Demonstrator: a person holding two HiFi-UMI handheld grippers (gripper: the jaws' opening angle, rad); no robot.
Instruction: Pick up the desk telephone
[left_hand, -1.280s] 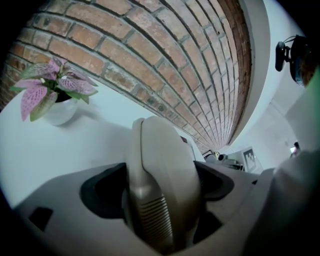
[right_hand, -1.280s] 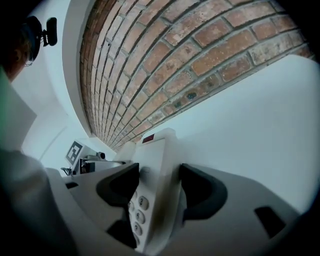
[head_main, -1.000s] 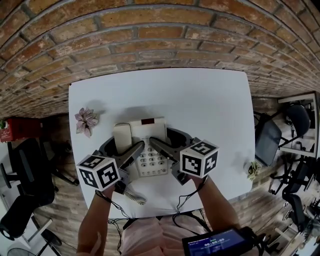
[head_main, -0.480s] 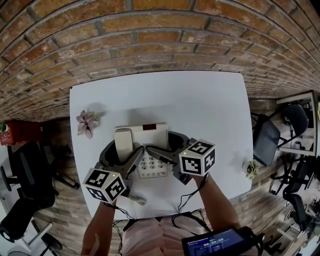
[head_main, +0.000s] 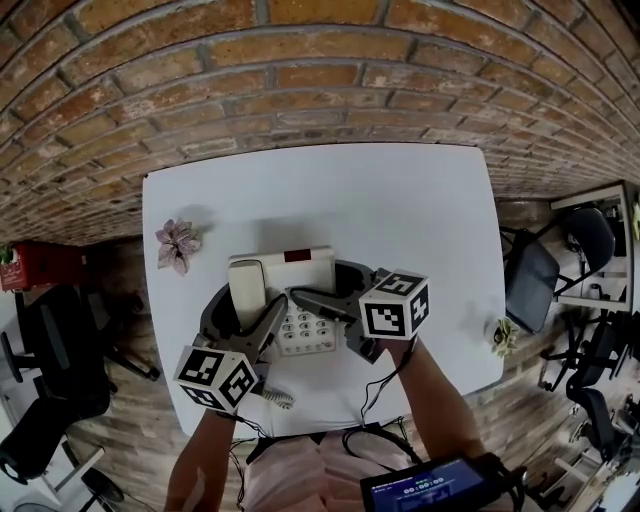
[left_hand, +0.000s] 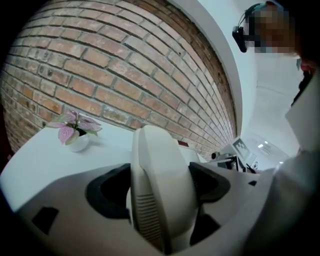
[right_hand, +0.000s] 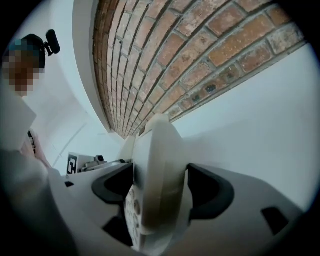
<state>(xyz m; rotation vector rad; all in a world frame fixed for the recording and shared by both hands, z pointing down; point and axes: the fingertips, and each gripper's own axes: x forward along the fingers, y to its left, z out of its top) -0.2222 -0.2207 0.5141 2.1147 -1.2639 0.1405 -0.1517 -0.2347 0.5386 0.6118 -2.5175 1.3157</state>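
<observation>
Head view | left gripper (head_main: 250, 302) pulled back, tightening on handset (head_main: 246, 278) | right gripper (head_main: 322, 282) tightening on telephone (head_main: 298, 262)

Grey left claw (head_main: 250, 298), right claw (head_main: 325, 282); black-and-white marker cubes (head_main: 215, 378); black cables (head_main: 372, 398)

A rough red-brown brick wall (head_main: 300, 70) is standing right behind a white square table (head_main: 420, 220), and brown wooden floor planks (head_main: 520, 400) are showing past the table's edges. A black swivel office chair (head_main: 50, 350) is sitting off to the left with a red box-like thing (head_main: 35, 265) lying near the wall beyond it, while another black office chair (head_main: 535, 275) is waiting on the right. Soft, even light is falling over the whole room.
</observation>
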